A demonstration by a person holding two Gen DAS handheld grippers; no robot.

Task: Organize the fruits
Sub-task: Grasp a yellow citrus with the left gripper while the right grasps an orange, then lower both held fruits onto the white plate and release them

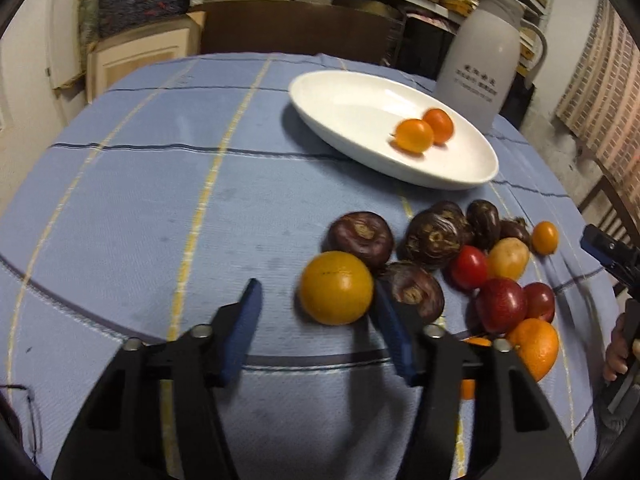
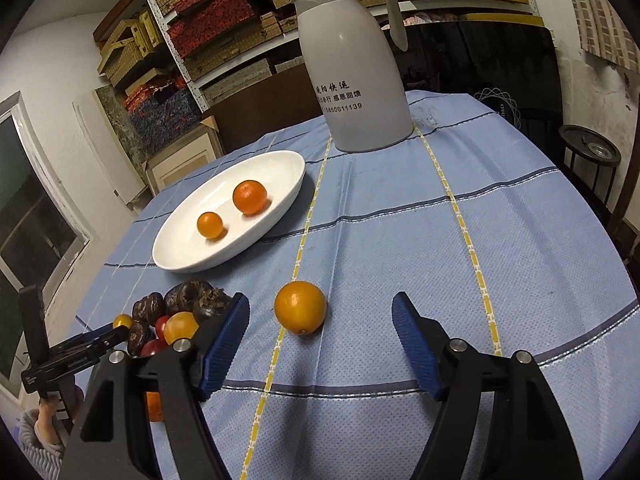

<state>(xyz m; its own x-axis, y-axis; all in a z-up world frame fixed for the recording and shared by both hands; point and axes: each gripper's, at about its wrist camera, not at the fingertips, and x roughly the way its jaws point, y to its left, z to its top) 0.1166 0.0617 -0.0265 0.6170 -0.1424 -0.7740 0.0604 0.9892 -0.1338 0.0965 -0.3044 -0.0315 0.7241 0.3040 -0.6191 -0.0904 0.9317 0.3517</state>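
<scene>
Orange [image 1: 336, 287] round, smooth, yellow-orange, between spread left tool [image 1: 316, 300] fingers; right tool [image 2: 320, 312] released.

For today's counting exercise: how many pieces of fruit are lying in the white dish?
2. A larger orange lies near the white dish's middle, and a smaller orange fruit sits beside it, toward the fruit pile. Nothing else shows inside.
</scene>
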